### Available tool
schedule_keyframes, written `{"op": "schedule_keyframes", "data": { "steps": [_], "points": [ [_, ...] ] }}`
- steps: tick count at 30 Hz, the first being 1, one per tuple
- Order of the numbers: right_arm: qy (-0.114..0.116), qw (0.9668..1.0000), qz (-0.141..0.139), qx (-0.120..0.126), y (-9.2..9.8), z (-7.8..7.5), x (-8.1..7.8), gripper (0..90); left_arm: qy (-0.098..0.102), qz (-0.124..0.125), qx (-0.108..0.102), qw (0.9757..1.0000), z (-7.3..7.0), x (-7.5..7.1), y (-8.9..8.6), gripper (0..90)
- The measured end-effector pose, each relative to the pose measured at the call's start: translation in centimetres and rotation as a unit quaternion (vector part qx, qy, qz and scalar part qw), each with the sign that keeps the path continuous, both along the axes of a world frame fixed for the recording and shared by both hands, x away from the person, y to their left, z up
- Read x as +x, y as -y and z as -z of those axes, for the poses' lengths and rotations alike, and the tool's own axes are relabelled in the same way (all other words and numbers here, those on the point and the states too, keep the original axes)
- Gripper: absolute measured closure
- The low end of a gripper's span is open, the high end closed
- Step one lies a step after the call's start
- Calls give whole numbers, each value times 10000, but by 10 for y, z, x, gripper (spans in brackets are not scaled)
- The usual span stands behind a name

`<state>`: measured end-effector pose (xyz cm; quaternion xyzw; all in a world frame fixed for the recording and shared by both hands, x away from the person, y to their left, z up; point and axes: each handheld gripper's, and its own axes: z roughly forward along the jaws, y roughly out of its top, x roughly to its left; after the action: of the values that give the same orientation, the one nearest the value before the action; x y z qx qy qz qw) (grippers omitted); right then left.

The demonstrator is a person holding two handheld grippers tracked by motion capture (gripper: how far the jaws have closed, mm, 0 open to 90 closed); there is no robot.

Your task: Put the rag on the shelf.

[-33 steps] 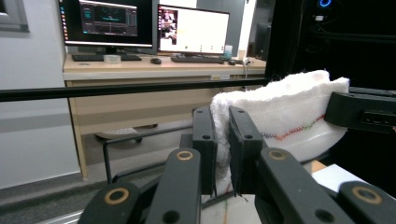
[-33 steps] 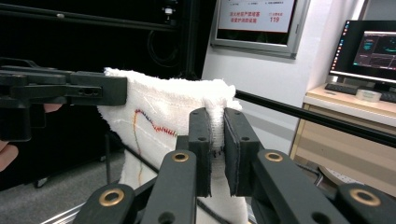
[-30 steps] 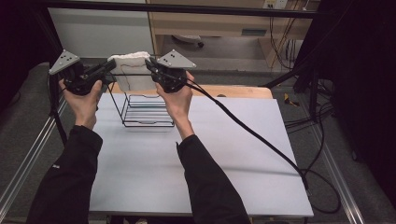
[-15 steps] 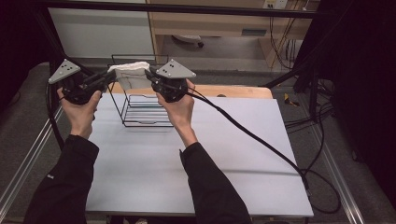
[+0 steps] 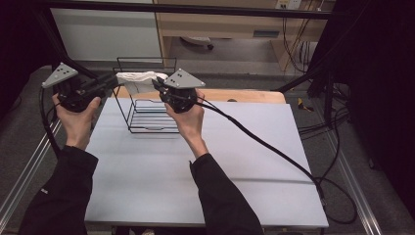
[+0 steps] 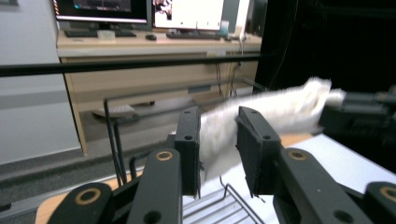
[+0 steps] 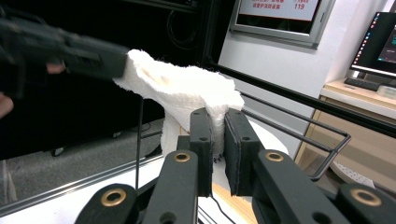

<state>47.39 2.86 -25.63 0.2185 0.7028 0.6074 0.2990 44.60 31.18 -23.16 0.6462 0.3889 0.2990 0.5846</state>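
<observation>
White towel [image 5: 139,81] held above the wire rack [image 5: 147,105].
Right gripper [image 7: 218,135] pinches it; left gripper [image 6: 218,140] jaws have just been opening around it.

Monitors [image 6: 140,11] and a keyboard [image 6: 194,34] sit on a wooden desk [image 6: 154,44].

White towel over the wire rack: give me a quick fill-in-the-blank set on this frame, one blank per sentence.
1. The towel is stretched between the left gripper and the right gripper, and its colour is ____.
2. Below the towel stands a black ____ rack.
3. The rack stands on a ____ table.
4. In the right gripper view, the right gripper's jaws are ____ on the towel.

Missing words: white; wire; white; shut
</observation>
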Motion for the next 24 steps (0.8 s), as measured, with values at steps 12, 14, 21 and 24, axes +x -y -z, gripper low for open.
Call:
{"op": "schedule_keyframes", "data": {
  "steps": [12,14,21,24],
  "points": [
    [15,10000,-41,-88,1,8,-2,825,-493,-29,45,9988,-13,26,15,852],
    [18,9999,-53,-94,2,8,-2,823,-590,27,108,9982,-9,29,18,876],
    [-43,9999,-72,-135,3,13,-3,814,-695,169,232,9972,5,25,22,899],
    [-76,9998,-86,-170,2,14,-4,803,-719,176,276,9969,9,24,22,899]
  ]
}}
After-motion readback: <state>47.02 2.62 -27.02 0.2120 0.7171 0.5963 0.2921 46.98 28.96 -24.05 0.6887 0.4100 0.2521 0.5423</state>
